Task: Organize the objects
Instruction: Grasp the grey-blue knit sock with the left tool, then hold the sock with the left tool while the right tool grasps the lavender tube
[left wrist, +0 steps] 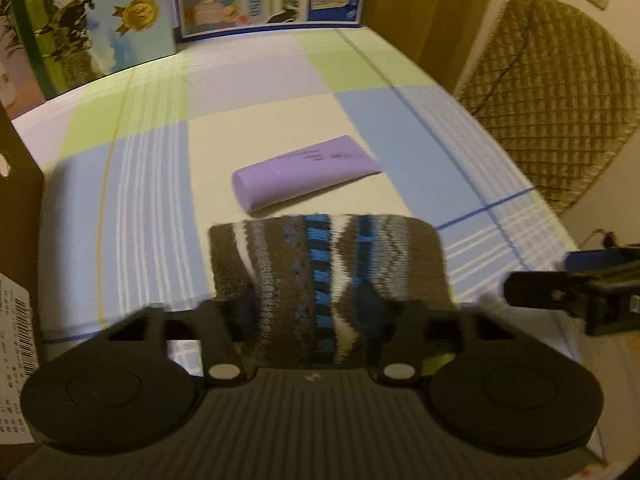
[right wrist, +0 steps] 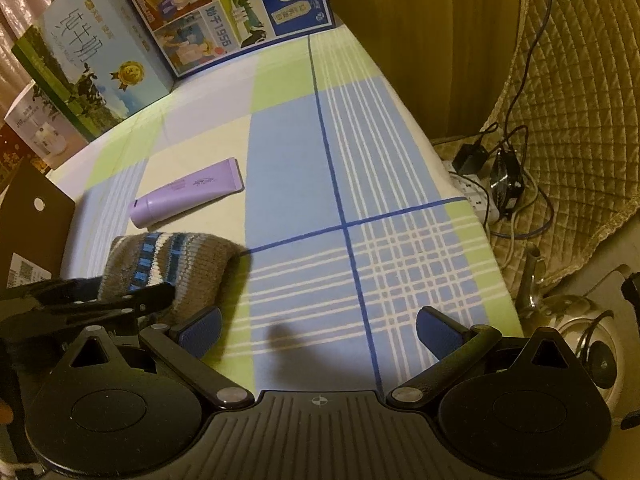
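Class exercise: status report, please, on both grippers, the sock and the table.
Left gripper shut on sock. Right gripper open, empty. Purple tube lies beyond sock, apart. Nothing blocking.

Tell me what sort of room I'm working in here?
Probably a home room: a checked tablecloth, milk gift cartons stacked at the back, a quilted seat cover, and a power strip with chargers beside it.
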Tool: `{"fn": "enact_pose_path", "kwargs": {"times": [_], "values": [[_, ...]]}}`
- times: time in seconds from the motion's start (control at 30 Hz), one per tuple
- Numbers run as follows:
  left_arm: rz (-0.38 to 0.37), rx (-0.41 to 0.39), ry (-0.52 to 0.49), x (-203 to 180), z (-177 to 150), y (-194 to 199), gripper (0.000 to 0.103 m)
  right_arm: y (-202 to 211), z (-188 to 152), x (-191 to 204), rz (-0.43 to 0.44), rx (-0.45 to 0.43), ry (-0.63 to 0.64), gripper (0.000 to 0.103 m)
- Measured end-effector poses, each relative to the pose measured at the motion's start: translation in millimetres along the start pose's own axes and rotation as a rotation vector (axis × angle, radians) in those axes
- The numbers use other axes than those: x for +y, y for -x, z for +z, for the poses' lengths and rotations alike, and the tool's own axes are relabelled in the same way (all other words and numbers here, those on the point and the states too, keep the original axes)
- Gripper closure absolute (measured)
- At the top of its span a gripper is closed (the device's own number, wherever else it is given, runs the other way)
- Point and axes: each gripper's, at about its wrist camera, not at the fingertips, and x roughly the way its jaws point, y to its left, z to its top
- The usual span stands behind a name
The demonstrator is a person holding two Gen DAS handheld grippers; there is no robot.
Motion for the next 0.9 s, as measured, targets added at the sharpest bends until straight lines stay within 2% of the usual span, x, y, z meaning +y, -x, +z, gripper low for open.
{"fn": "enact_pose_path", "kwargs": {"times": [0.07, 0.2, 0.3, 0.4, 0.47, 0.5, 0.57, 0.67, 0.77, 0.83, 0.9], "values": [[-0.002, -0.005, -0.004, 0, -2, 4, 0.089, -1, 2, 2, 0.008, -0.005, 0.007, 0.002], [0.039, -0.012, 0.046, 9, -4, 17, 0.092, -3, 7, 10, 0.034, -0.021, 0.035, 0.002], [0.071, -0.049, 0.097, 21, 1, 32, 0.092, -6, 11, 19, 0.049, -0.041, 0.069, 0.003], [0.140, -0.092, 0.119, 31, 10, 48, 0.092, -10, 20, 32, 0.068, -0.072, 0.108, 0.004], [0.184, -0.108, 0.141, 40, 16, 53, 0.092, -15, 30, 43, 0.091, -0.103, 0.158, 0.029], [0.200, -0.112, 0.157, 44, 19, 54, 0.092, -19, 35, 49, 0.099, -0.111, 0.178, 0.034], [0.231, -0.110, 0.178, 50, 23, 54, 0.092, -27, 47, 57, 0.114, -0.146, 0.215, 0.061], [0.272, -0.096, 0.196, 57, 26, 49, 0.092, -44, 65, 70, 0.132, -0.158, 0.235, 0.083], [0.295, -0.092, 0.204, 60, 26, 44, 0.092, -62, 80, 75, 0.152, -0.147, 0.227, 0.085], [0.303, -0.088, 0.210, 63, 26, 43, 0.092, -70, 85, 74, 0.207, -0.122, 0.214, 0.085], [0.298, -0.084, 0.216, 66, 27, 42, 0.092, -72, 86, 76, 0.264, -0.102, 0.234, 0.076]]}}
